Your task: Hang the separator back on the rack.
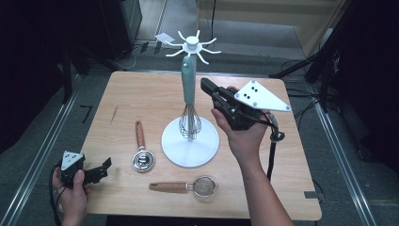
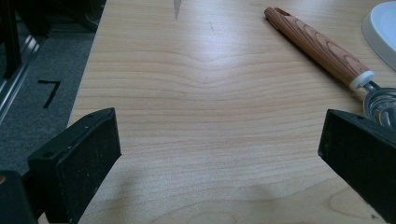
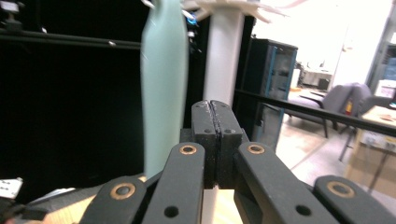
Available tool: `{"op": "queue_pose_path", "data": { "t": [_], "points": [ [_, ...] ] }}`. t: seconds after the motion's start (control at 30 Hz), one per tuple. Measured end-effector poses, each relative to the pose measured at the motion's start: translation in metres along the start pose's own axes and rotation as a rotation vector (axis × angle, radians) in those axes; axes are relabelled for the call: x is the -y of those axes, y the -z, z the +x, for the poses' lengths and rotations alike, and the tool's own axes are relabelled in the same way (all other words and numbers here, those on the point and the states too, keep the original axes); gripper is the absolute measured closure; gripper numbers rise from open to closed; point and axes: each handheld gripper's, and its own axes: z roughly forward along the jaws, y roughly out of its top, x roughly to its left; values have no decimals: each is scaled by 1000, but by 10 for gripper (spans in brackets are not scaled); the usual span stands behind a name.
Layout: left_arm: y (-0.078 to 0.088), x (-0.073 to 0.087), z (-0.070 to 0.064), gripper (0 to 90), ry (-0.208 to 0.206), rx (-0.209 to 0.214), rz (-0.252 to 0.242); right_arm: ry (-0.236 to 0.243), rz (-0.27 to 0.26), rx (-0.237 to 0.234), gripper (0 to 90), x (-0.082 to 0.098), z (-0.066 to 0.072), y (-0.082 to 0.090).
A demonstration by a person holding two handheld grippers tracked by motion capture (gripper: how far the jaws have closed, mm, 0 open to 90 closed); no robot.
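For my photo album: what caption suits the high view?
Whisk hangs on white stand; right gripper shut beside it, left gripper open.

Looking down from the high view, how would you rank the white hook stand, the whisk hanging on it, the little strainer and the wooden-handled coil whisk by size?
Largest to smallest:
1. white hook stand
2. hanging whisk
3. strainer and coil whisk: they look about alike, so I won't rank them.

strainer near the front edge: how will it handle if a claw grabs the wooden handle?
The strainer looks light; its handle seems rigid. The round wooden handle may roll or twist in a loose pinch. The mesh bowl probably dents if squeezed, so the handle looks like the safer grip.
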Motion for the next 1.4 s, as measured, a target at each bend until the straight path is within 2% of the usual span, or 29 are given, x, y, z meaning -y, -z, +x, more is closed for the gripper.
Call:
{"op": "queue_pose_path", "data": {
  "t": [0.07, 0.23, 0.3, 0.37, 0.47, 0.53, 0.67, 0.83, 0.9, 0.97, 1.03, 1.1, 1.13, 1.2, 1.23, 1.27, 1.3, 1.33, 1.4],
  "points": [
    [0, 0, 0, 0, 1, -3, -3, 3, 6, 17, 900, 5, -3, 4],
    [0, 1, -3, 0, -32, -7, 6, -22, 40, 61, 899, 21, -10, 16],
    [0, 1, -4, 0, -34, -8, 8, -24, 45, 65, 897, 23, -11, 18],
    [0, 1, -4, 0, -34, -11, 2, -24, 61, 84, 888, 33, -14, 24],
    [0, 1, -6, 0, -46, -30, 10, -27, 85, 88, 885, 41, -15, 28],
    [1, 1, -6, 0, -50, -28, 3, -22, 117, 100, 881, 56, -18, 34],
    [1, 1, -6, 0, -55, -25, 7, -20, 146, 110, 871, 68, -22, 42],
    [3, 1, -8, 0, -76, -33, 16, -37, 178, 134, 842, 85, -28, 56],
    [6, 1, -10, 0, -86, -27, 15, -53, 204, 140, 811, 99, -29, 65],
    [7, 1, -11, 2, -85, -29, 6, -52, 211, 143, 801, 102, -30, 67],
    [11, 1, -13, 61, -71, -20, 1, -70, 236, 149, 776, 112, -29, 72],
    [17, 1, -20, 119, -86, -9, -7, -64, 271, 155, 756, 125, -28, 78],
    [17, 1, -20, 153, -86, -9, -7, -64, 271, 155, 756, 125, -28, 78],
    [21, 1, -31, 196, -107, 36, -8, -81, 299, 145, 725, 137, -25, 83],
    [21, 1, -31, 229, -107, 36, -8, -81, 299, 145, 725, 137, -25, 83],
    [22, 1, -35, 229, -100, 54, -5, -85, 310, 142, 722, 141, -23, 84],
    [23, 2, -40, 300, -89, 70, 4, -99, 331, 137, 712, 150, -20, 87],
    [23, 2, -40, 323, -89, 70, 4, -101, 340, 136, 709, 153, -19, 88],
    [26, 4, -50, 389, -75, 130, 23, -105, 367, 130, 701, 160, -16, 88]
  ]
}}
